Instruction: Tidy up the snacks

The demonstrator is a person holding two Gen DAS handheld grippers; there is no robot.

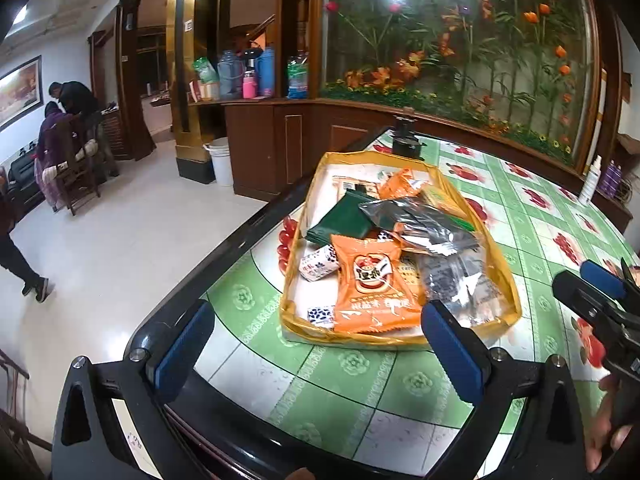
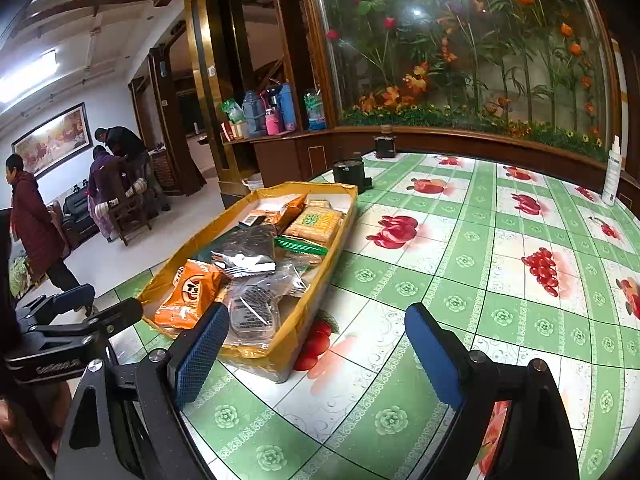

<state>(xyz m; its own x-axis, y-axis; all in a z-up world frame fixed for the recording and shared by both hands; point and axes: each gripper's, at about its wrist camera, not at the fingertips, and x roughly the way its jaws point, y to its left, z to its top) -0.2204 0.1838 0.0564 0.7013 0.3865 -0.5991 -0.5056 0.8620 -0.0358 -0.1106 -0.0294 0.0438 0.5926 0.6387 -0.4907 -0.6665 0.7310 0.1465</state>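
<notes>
I keep both grippers spread wide and empty: the left gripper near the yellow tray, the right gripper over the tablecloth beside it. The snacks lie piled inside. The orange packet overlaps others, so I may pinch two, or drag the light tray.

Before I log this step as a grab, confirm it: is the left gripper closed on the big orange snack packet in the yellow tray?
No. The left gripper stands open and empty just short of the yellow tray, where the orange packet lies untouched.
</notes>
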